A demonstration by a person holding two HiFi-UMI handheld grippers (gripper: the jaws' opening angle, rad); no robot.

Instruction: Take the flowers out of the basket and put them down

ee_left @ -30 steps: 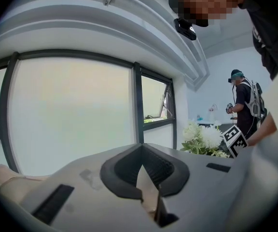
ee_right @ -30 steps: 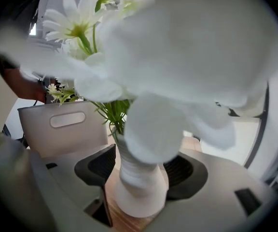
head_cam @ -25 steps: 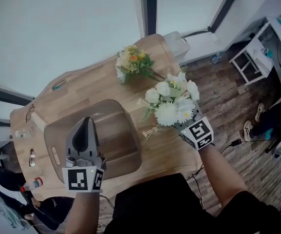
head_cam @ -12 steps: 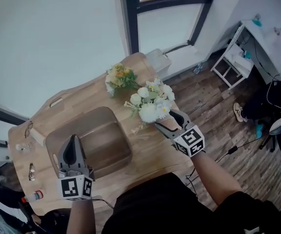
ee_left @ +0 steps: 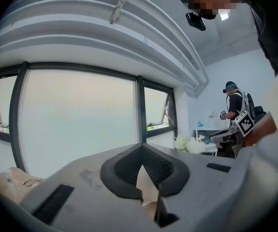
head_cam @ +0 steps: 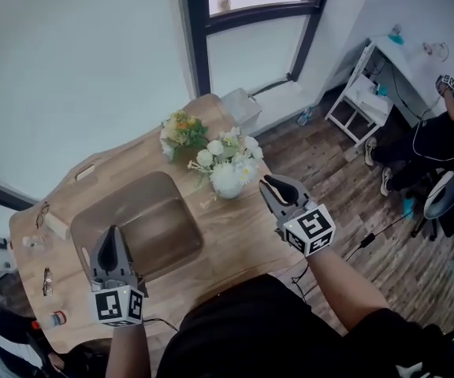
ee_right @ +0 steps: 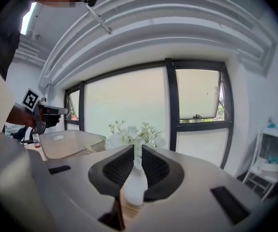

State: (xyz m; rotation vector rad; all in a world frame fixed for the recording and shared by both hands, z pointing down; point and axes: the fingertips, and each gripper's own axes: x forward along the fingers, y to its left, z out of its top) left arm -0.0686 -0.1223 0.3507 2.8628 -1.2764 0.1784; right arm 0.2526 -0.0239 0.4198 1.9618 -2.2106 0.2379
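Observation:
A white bouquet (head_cam: 225, 164) lies on the wooden table (head_cam: 247, 231) right of the basket, touching a yellow and green bouquet (head_cam: 181, 130) behind it. The brown basket (head_cam: 85, 211) holds no flowers that I can see. My right gripper (head_cam: 268, 181) hovers just right of the white bouquet, apart from it. Its jaws are closing to a narrow gap with nothing between them. In the right gripper view (ee_right: 134, 151) the white bouquet (ee_right: 129, 135) shows beyond the gap. My left gripper (head_cam: 113, 233) is shut and empty over the basket's near edge.
A small white bin (head_cam: 243, 105) stands at the table's far end by the window. Glasses (head_cam: 46, 260) and a bottle (head_cam: 53, 319) lie on the table's left part. A white shelf stand (head_cam: 365, 93) and a seated person (head_cam: 448, 116) are at the right.
The right gripper has let go of the white bouquet, which now rests beside the yellow one, and has drawn back with its jaws narrowing. The left gripper has slid toward me.

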